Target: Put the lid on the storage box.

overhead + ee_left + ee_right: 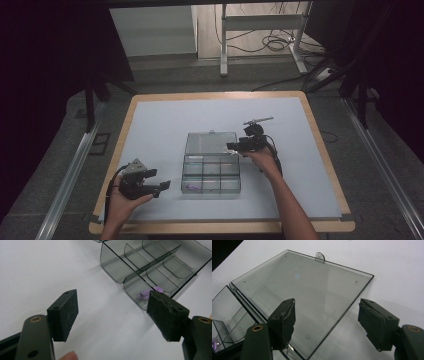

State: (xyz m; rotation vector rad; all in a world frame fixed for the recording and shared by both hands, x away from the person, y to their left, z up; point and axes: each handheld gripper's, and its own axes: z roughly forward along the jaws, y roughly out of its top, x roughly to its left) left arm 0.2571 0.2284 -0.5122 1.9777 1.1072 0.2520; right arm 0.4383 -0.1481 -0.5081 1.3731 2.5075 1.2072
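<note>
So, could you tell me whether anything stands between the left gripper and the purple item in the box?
Only the clear organiser box's own near wall; the left gripper is open over bare table, short of the purple item.

The right gripper is seen with its two black jaws spread wide apart, nothing held between them. The worn pads are raised over the box lid, a smoked transparent panel laid open and flat on the white table. A small hanging tab is noted at the lid's far edge. At lower left, the compartmented box is joined to the lid along the hinge, and a trace of purple is visible inside it.
</note>
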